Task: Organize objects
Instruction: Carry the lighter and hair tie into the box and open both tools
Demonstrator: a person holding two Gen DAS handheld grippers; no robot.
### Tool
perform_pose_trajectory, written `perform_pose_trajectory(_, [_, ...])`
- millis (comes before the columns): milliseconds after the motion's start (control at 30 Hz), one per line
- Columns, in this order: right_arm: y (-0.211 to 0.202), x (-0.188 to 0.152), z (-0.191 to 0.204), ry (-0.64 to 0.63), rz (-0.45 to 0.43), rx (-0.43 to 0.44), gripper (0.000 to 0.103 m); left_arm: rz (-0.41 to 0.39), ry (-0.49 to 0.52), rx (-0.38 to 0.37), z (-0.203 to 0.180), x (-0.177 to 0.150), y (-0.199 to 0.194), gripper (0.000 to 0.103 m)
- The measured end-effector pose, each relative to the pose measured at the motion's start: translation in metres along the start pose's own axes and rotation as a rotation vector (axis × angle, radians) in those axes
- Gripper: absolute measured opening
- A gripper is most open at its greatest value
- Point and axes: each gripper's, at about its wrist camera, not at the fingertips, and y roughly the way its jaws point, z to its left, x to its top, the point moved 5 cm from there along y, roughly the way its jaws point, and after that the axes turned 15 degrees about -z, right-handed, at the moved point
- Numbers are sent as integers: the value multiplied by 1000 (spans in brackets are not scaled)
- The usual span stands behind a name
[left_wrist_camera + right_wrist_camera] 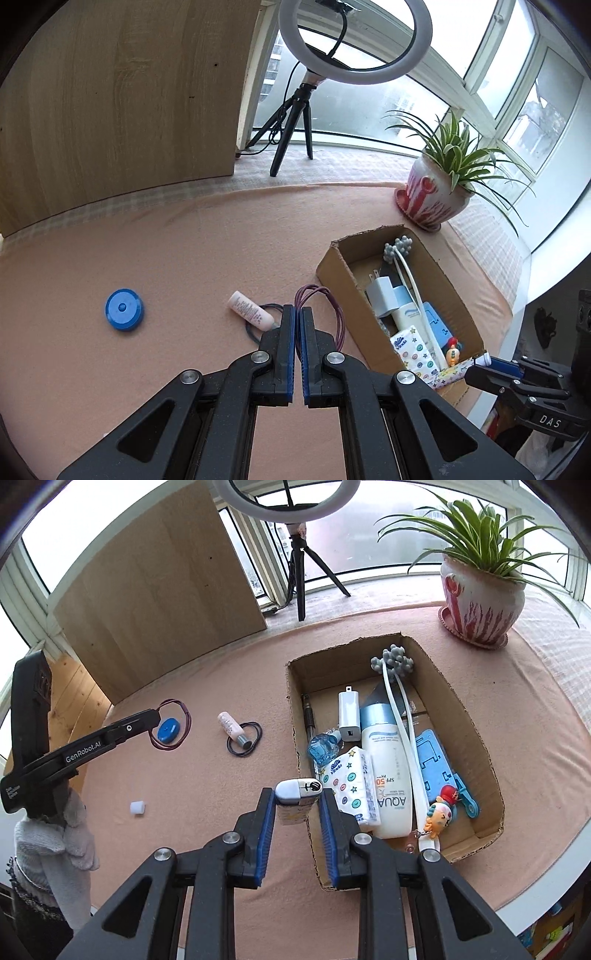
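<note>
Lighter held at the box edge; four items left on the cloth

Lighter is gripped between the blue pads of the right gripper, just above the near-left wall of the cardboard box. Its long axis runs along the fingers, with the rounded metal cap pointing away from the camera, toward the box interior. The printed body is largely hidden between the pads.

The left gripper is closed on a maroon hair tie, which hangs as a loop from the fingertips, clear of the pink cloth.

Sorting is judged to be well advanced. Already placed in the box are a tissue pack, a sunscreen bottle, a white charger, a blue stand, a small blue glass bottle, a cartoon keychain and a white strap with a grey flower end.

Left outside, on the cloth, are a small white cap, a pink tube lying across dark hair ties, and a blue round case farther left. Release of the two held items into the box is not yet done.

Beyond the box, a potted plant, a ring light tripod and a wooden board stand by the window.
</note>
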Motion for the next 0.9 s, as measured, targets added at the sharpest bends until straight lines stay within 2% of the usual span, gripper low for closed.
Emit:
perform_pose_trajectory(200, [-17,15,-8,10,-32,27,21,-3,18,-47,-41,11,25,2])
perform_pose_trajectory(367, [-28,28,-22,-8,-82,-12,21,4,34,-75,-68,15,44,2])
perform_pose_trajectory(600, [-25,35,-51,-31,-83,-90,22,26,38,-83,-89,15,73,2])
perform_pose_trajectory(900, [-16,32,-72,-49,-52,-115,22,50,34,-79,-105,13,106,2])
